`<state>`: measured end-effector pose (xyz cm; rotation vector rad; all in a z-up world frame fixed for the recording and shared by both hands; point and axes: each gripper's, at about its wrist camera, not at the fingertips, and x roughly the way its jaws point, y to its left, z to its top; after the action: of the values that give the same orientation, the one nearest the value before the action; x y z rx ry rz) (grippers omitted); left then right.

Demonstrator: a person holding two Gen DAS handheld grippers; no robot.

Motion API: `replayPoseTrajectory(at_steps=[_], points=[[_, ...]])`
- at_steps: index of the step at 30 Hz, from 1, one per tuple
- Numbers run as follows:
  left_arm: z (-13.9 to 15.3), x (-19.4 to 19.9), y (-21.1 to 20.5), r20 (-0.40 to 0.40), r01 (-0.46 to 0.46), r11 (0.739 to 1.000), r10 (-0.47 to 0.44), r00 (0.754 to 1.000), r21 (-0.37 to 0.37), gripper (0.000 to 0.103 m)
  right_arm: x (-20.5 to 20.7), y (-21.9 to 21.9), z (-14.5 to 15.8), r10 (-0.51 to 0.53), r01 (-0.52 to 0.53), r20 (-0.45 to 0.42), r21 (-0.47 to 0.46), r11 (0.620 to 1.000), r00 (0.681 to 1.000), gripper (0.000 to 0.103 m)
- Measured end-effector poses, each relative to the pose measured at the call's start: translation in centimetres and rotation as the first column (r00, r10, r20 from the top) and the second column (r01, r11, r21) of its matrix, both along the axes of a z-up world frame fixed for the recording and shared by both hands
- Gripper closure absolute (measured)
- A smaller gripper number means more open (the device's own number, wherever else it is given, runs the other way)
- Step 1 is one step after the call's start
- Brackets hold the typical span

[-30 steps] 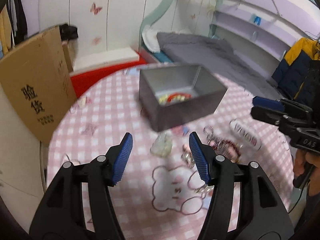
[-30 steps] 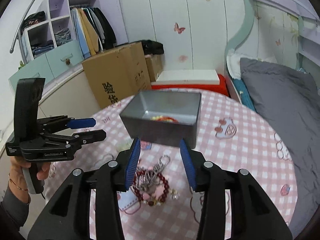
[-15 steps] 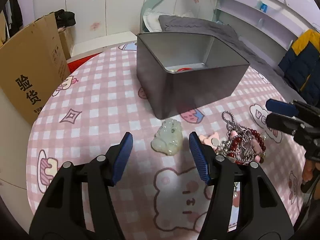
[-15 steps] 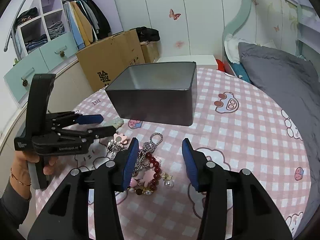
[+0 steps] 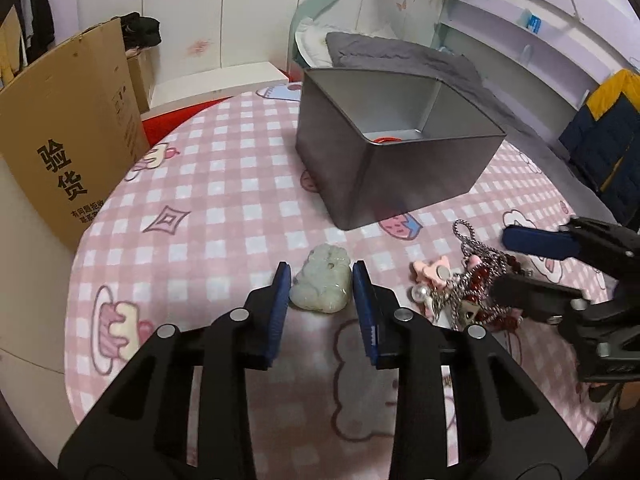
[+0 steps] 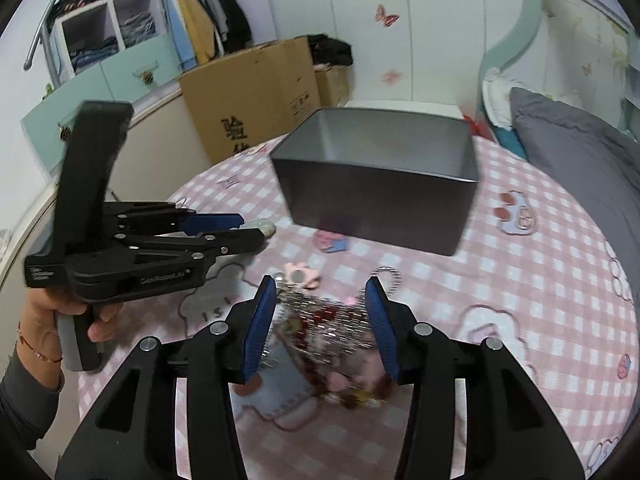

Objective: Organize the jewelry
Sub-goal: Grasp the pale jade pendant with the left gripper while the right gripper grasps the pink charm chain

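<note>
Just before the grey metal box (image 5: 394, 168), the left gripper (image 5: 321, 280) is pinching the pale green jade pendant (image 5: 322, 283), while the half-open right gripper (image 6: 320, 322) is straddling the tangled bead-and-chain heap (image 6: 326, 320), holding nothing; the smooth stone is risking slipping out.

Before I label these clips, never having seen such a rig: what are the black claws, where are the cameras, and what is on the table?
No robot here: a person holds a hand-operated two-finger gripper in each hand, and each carries a fisheye camera looking along its blue-padded fingers.

The left camera view shows the left gripper with its fingers on either side of a pale green jade pendant, close to it; whether they already pinch it I cannot tell. The right gripper reaches in from the side.

In the right camera view, the right gripper is open over a blurred tangle of chains and red beads.

Everything lies on a pink checked tablecloth. Behind stands an open grey box with something red inside.
</note>
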<state>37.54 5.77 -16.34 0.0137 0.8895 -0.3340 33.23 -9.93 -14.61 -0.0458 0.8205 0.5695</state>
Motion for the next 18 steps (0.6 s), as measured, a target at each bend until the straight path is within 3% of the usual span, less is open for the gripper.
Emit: replayPoseTrajectory(at_steps=[7,8,11,14,18], points=[[1.8,-1.7,1.3,0.031,0.013,0.999,-0.012,0.999,-0.031,0.076,1.7,2.0,-1.1,-0.013,0.010,-0.069,-0.041,0.999,0.998,0.060],[2.0,-1.8,1.3,0.034,0.019,0.999,-0.017,0.999,-0.032,0.082,2.1,2.1,-1.4,-0.017,0.013,-0.082,-0.051,0.999,0.997,0.067],[2.8,-2.3,1.2,0.044,0.037,0.998,-0.034,0.998,-0.054,0.083,2.3,2.0,-1.5,-0.008,0.005,-0.093,-0.031,1.000,0.996,0.084],[3.4,-2.4,1.2,0.051,0.047,0.997,-0.044,0.998,-0.066,0.083,2.1,1.7,-0.9,-0.008,0.007,-0.079,-0.019,1.000,0.997,0.090],[3.5,-2.1,1.4,0.045,0.043,0.996,-0.039,0.998,-0.082,0.083,1.4,0.9,0.4,-0.008,0.010,-0.063,0.025,1.000,0.998,0.090]])
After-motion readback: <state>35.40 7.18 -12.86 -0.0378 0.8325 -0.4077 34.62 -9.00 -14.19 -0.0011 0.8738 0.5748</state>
